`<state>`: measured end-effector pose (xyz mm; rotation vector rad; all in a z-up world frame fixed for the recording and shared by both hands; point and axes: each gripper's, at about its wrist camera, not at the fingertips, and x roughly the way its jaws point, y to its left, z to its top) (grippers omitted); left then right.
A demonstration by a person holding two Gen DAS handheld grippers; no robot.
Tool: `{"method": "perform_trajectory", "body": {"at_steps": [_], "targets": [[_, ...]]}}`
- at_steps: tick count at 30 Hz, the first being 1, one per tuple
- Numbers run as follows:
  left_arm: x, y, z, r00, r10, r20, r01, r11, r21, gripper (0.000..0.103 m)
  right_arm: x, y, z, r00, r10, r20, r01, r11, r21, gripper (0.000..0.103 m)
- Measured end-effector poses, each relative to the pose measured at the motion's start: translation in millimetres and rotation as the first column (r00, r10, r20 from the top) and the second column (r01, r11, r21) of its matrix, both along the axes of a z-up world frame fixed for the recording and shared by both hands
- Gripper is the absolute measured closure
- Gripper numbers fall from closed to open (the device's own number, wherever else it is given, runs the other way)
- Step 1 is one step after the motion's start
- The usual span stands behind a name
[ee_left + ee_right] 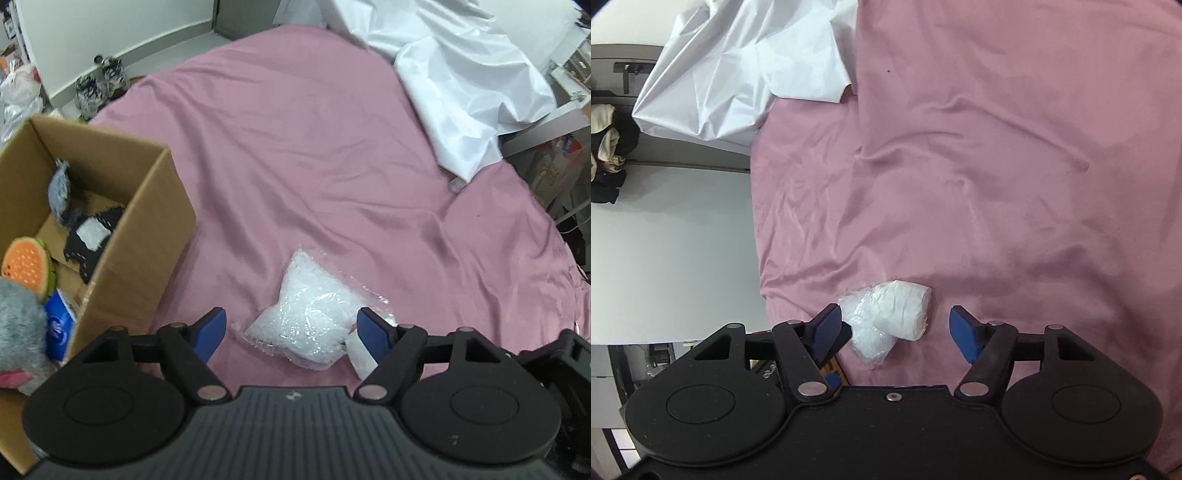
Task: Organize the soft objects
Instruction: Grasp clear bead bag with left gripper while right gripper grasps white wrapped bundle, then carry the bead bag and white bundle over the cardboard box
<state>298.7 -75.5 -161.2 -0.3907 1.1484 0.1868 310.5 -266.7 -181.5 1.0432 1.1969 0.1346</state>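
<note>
a cardboard box (110, 236) stands open at the left edge of a bed spread with a pink sheet (314, 155). inside it lie a blue-grey fuzzy item (59, 190) against the far wall, a black fabric piece with a white patch (90, 234) on the floor of the box, an orange-and-green plush (29, 264), a blue packet (59, 326) and, nearest the lens, a grey plush toy (18, 332); what the fuzzy item is cannot be made out at the blurred rim. to the right of the box, a clear bag of white filling (306, 317) rests on the sheet between the blue pads of the left gripper (295, 328), whose jaws stand wide and apart from the bag on both sides. just beside the bag lies a folded white pad (360, 354). in the right wrist view the right gripper (895, 330) hangs over the same folded white pad (905, 308), jaws wide, nothing held. a crumpled white sheet (461, 81) covers the bed's far right corner.
</note>
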Motion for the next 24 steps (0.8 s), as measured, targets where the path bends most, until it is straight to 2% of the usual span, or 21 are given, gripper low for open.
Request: {"method": "perform_trajectory", "body": {"at_steps": [5,11,12,13,16,19,24], "targets": [[6,0,-16,1.0,0.014,-0.019,-0.014,1.0,-0.022,0.028,6,2,-9,1.0,0.001,-0.025,-0.001,1.0,0.004,0.038],[8,3,-33,0.998,0.057,-0.031,-0.06,0.994,-0.09,0.028,12,9,-20,0.999,0.026,-0.042,-0.025,1.0,0.016,0.039],[8,5,-33,0.997,0.071,-0.028,-0.073,0.992,-0.099,0.031,13,9,-20,0.999,0.024,-0.036,-0.023,1.0,0.019,0.039],[7,6,-33,0.996,0.082,-0.024,-0.084,0.99,-0.109,0.039,14,10,-20,0.999,0.02,-0.025,-0.02,1.0,0.02,0.039],[9,11,-33,0.994,0.106,-0.028,-0.109,0.985,-0.135,0.05,16,9,-20,1.0,0.014,-0.011,-0.014,1.0,0.024,0.04],[10,13,-31,0.993,0.116,-0.033,-0.119,0.982,-0.145,0.056,19,12,-25,0.999,0.025,-0.028,-0.025,1.0,0.011,0.041],[8,13,-25,0.992,0.121,-0.041,-0.125,0.983,-0.138,0.061,23,18,-33,0.998,0.055,-0.026,-0.056,0.998,-0.01,0.051]]}}
